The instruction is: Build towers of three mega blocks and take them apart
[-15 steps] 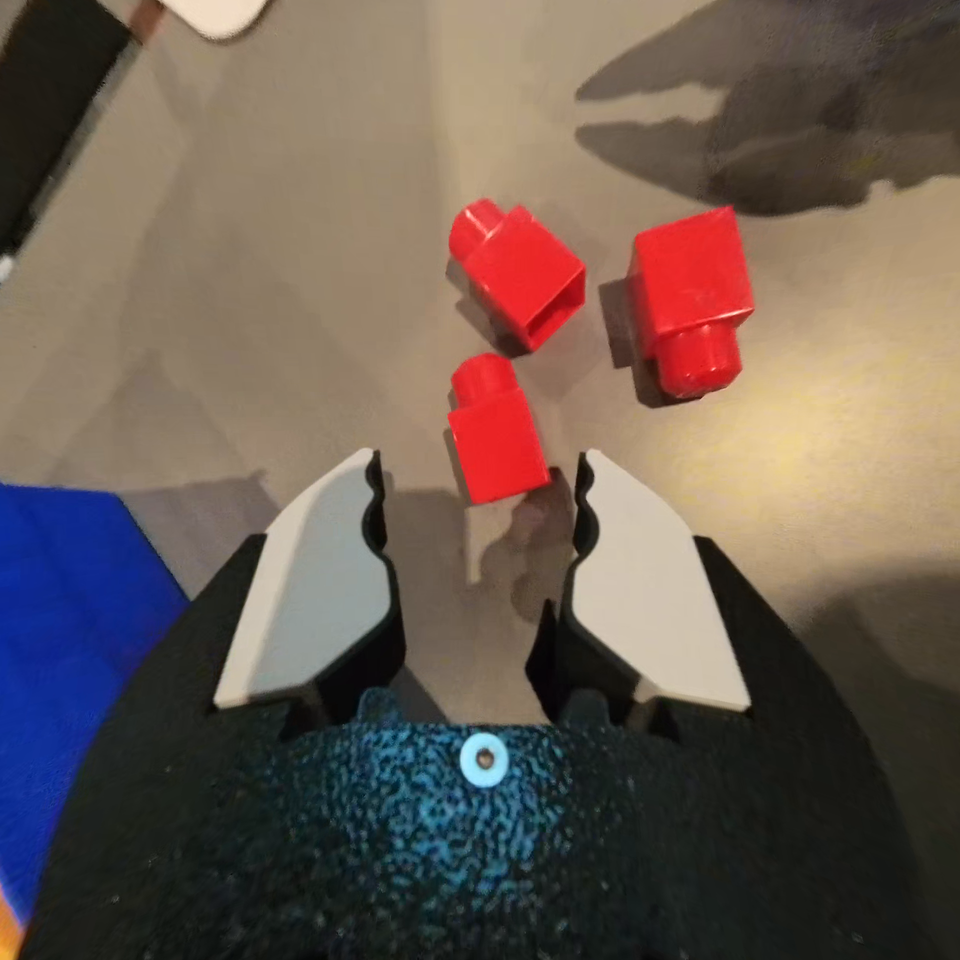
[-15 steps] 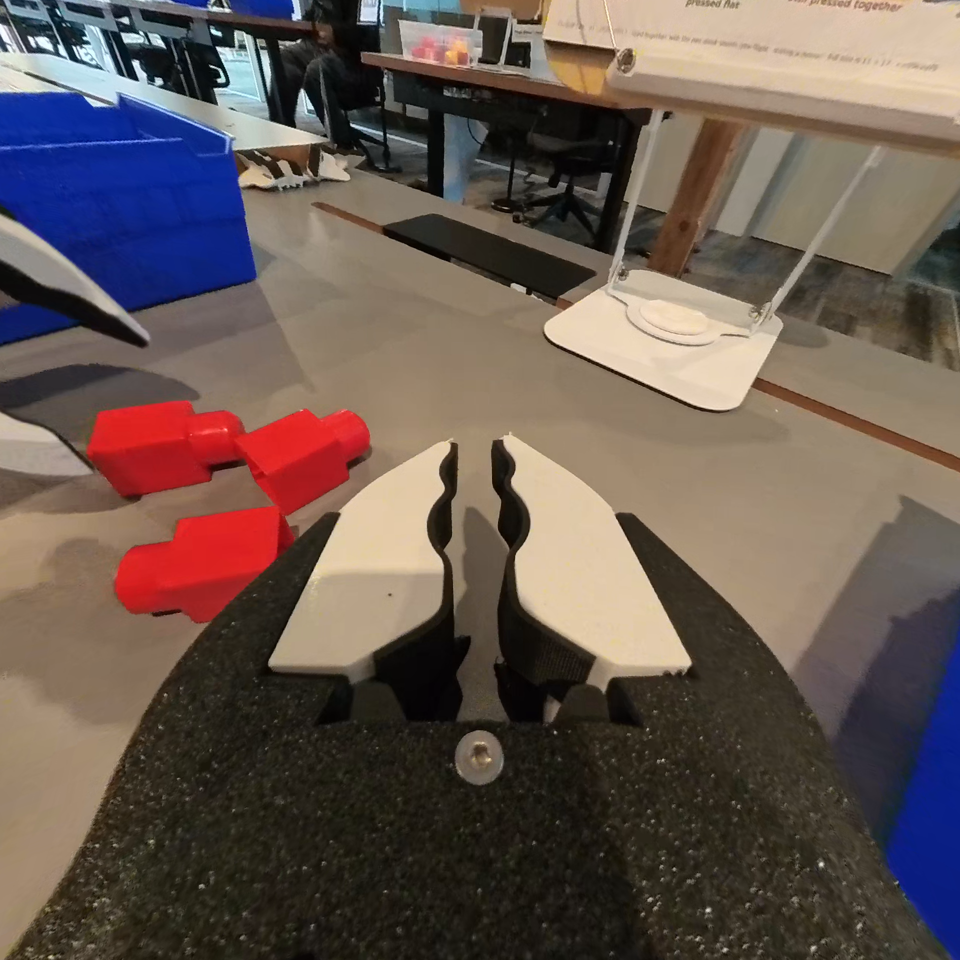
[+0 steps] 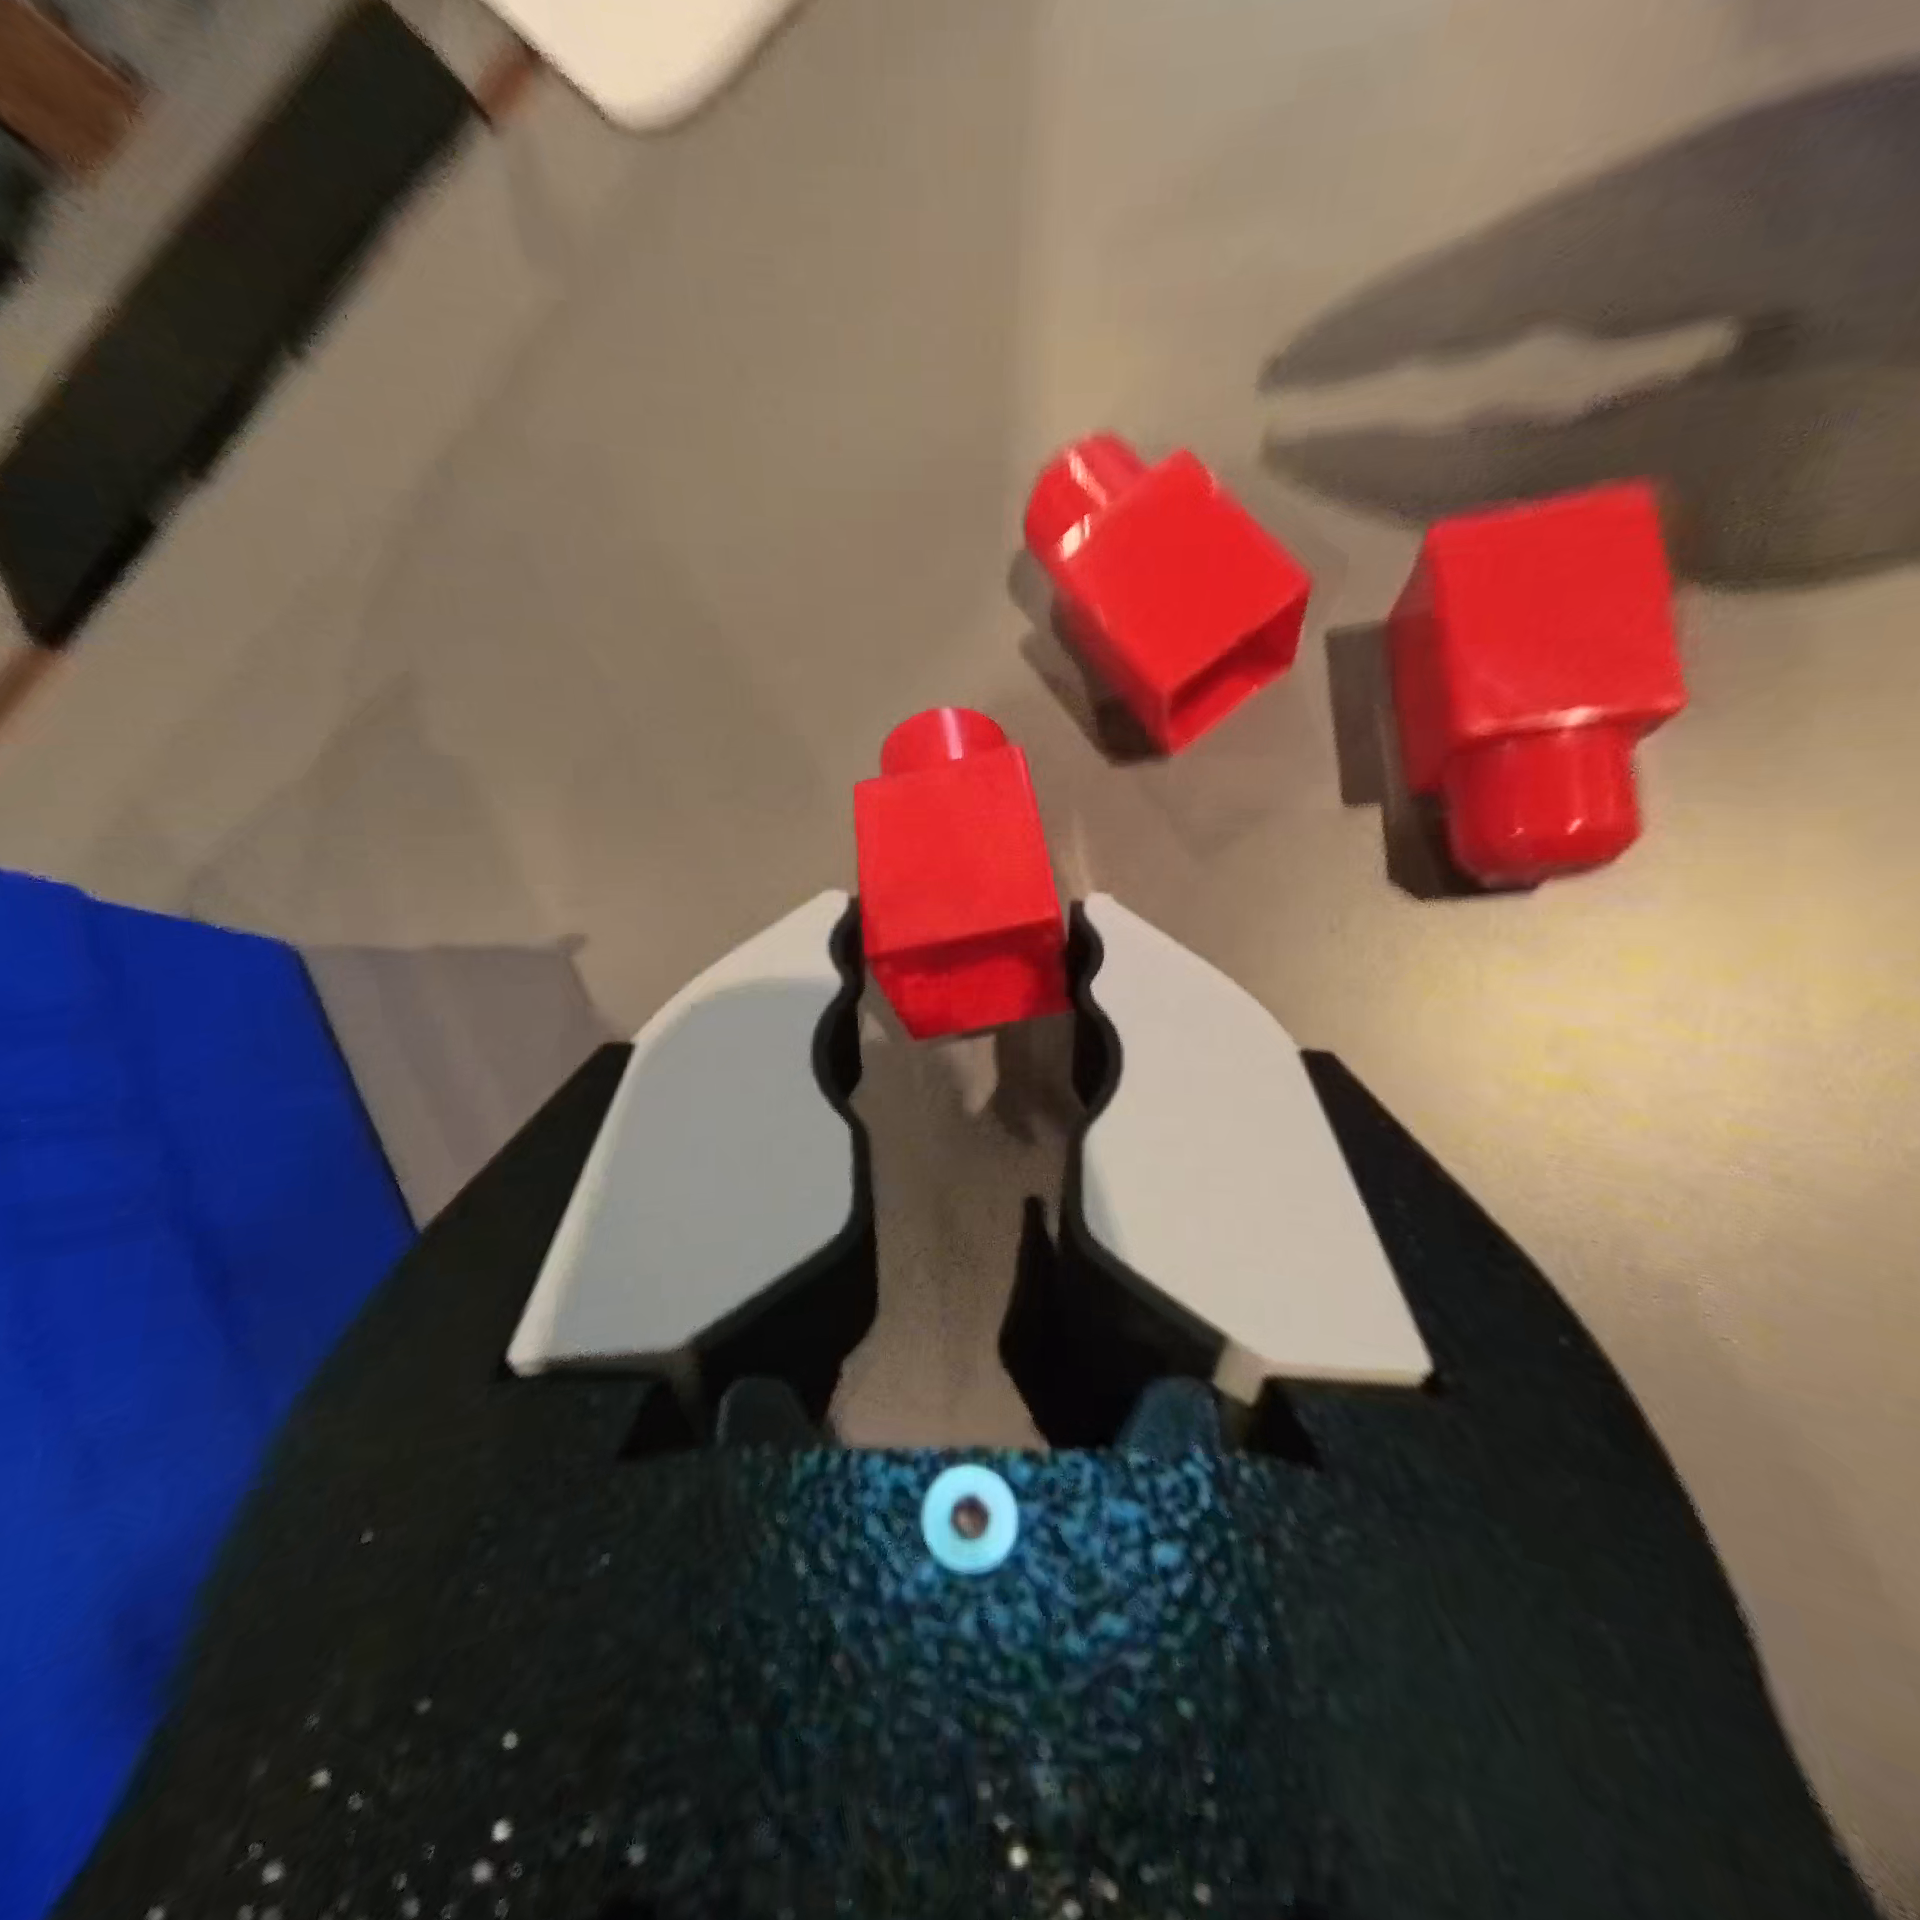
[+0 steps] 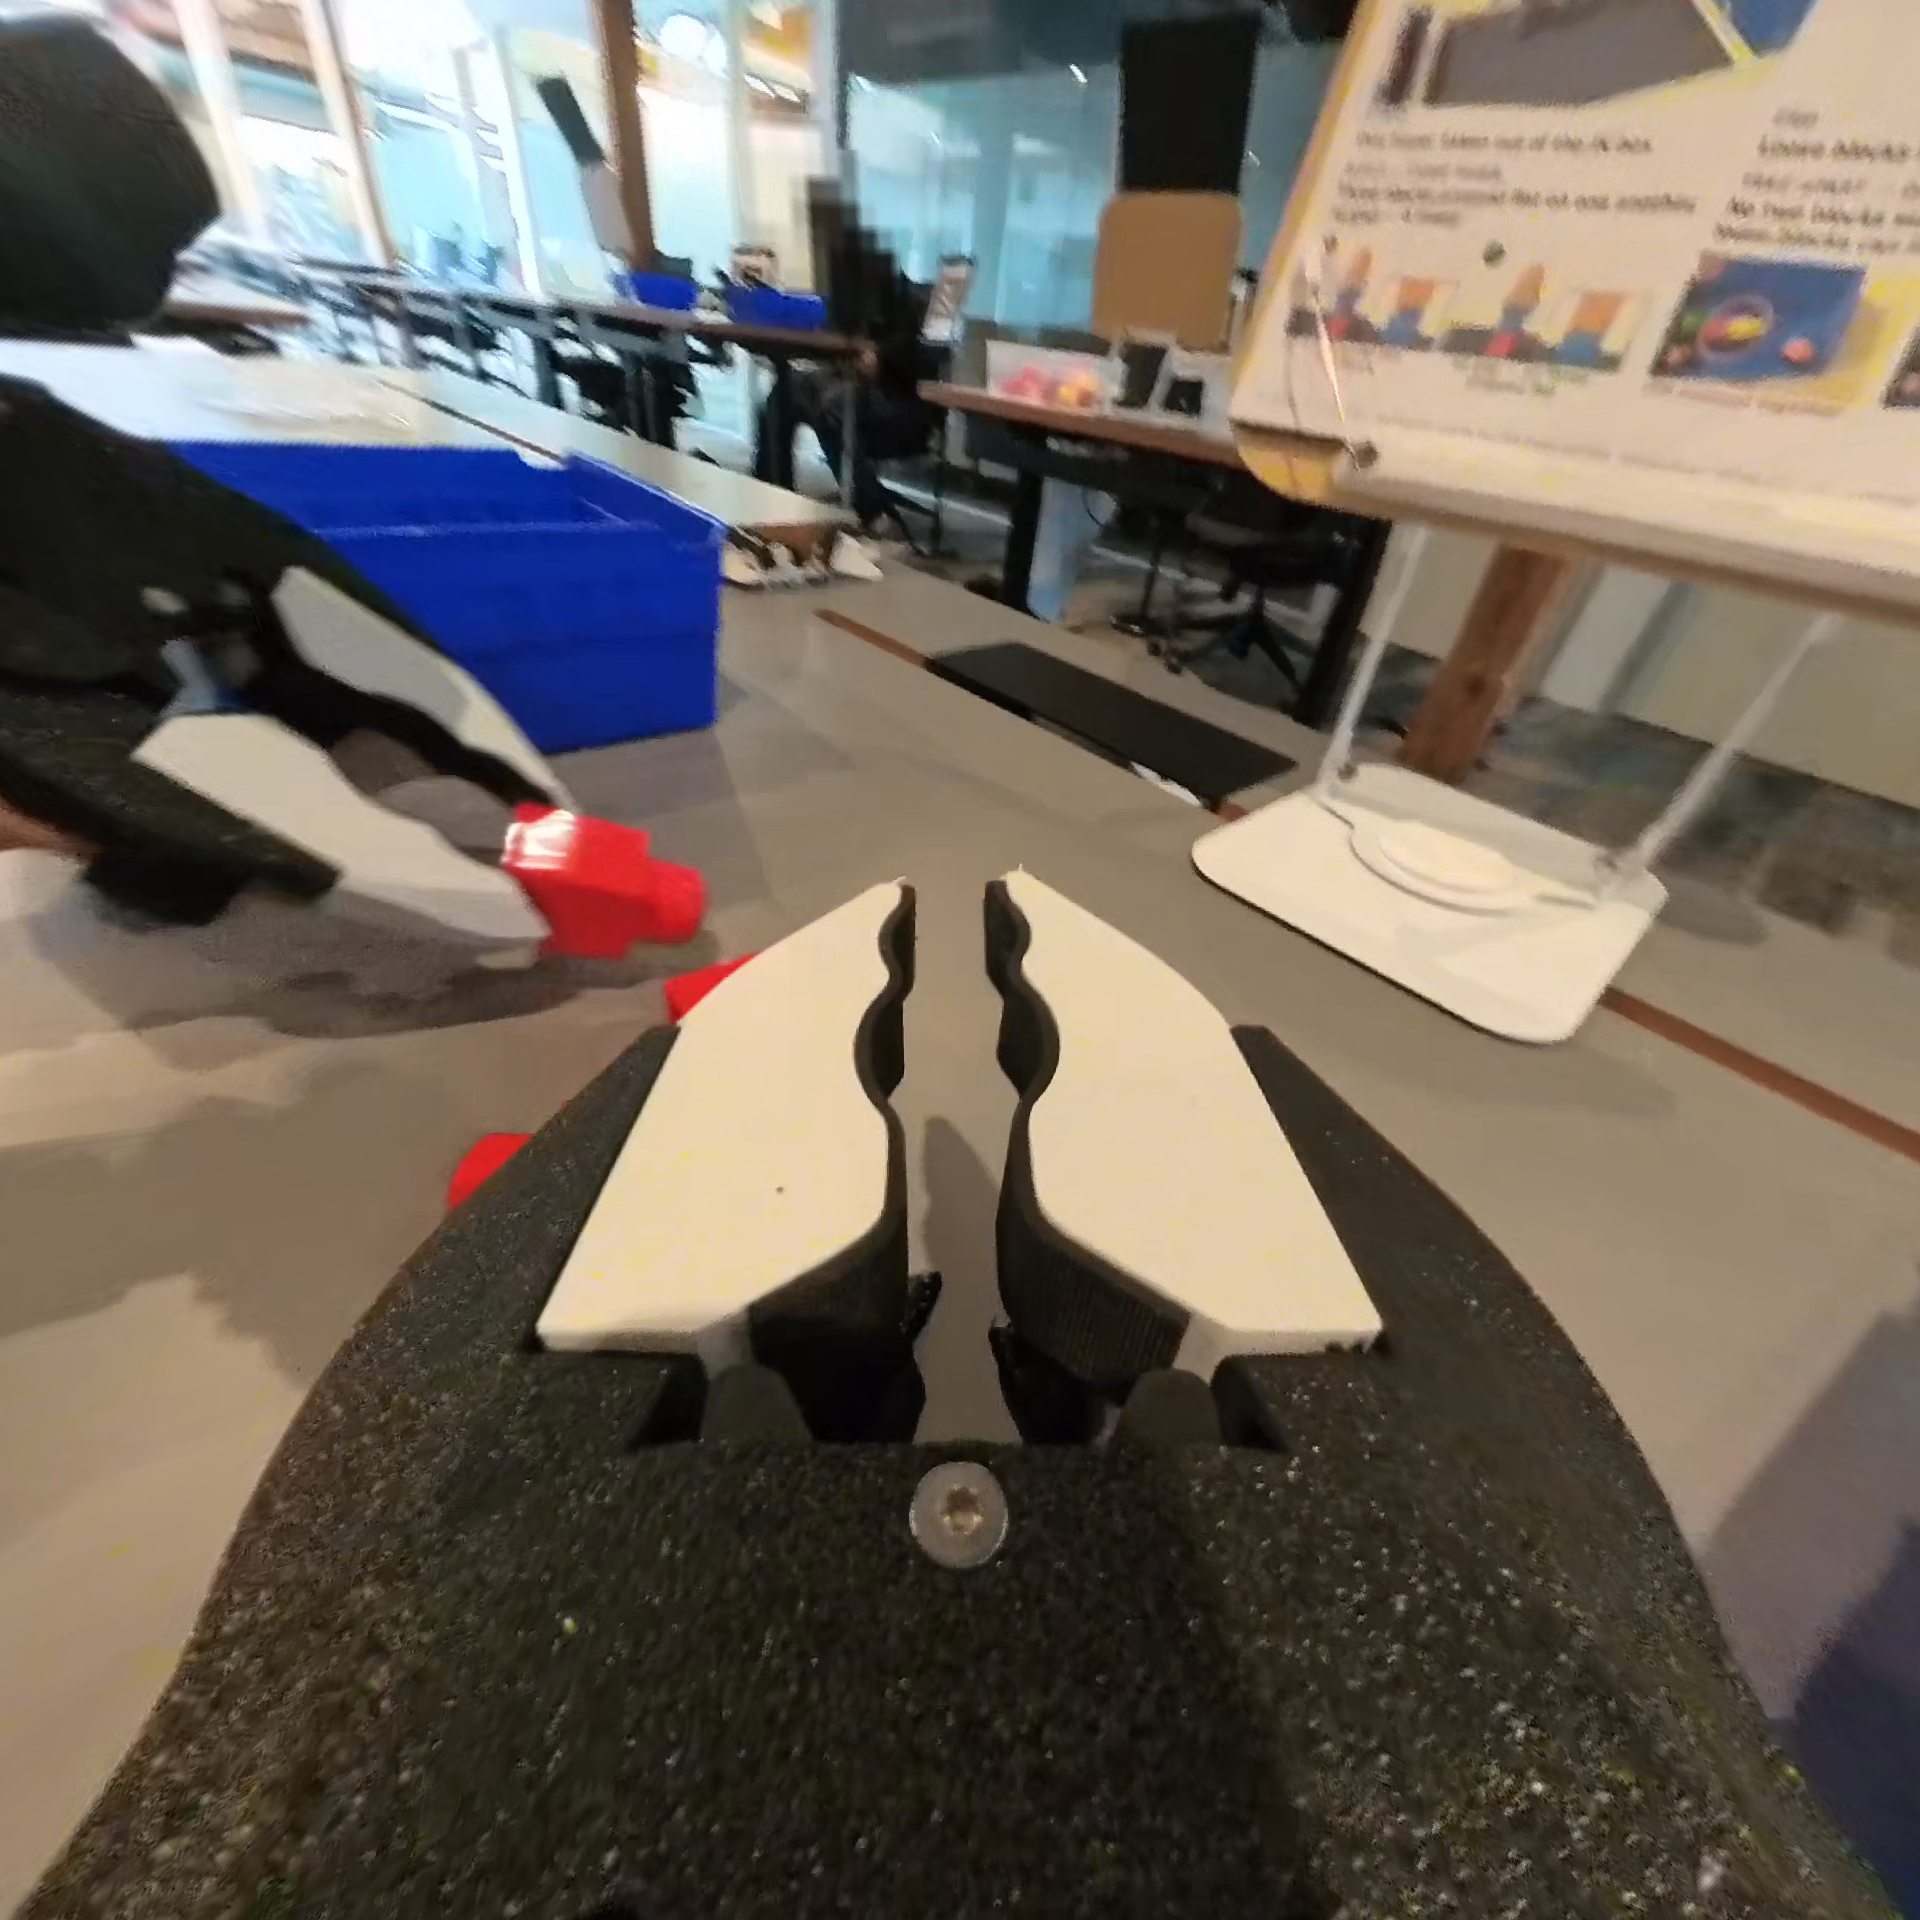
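Red plastic single-stud block (image 3: pixel 961 894) sits clamped between left gripper (image 3: pixel 961 935) tips, stud pointing forward. Right gripper (image 4: pixel 951 894) is nearly closed, empty.

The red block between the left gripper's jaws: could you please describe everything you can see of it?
The red block is a small, glossy, plastic-looking cube with one round stud on top. It is pinched at its lower sides between the tips of the left gripper, stud pointing away from the camera. In the right wrist view it looks lifted just off the grey table, lying sideways. It touches neither of the two other red blocks.
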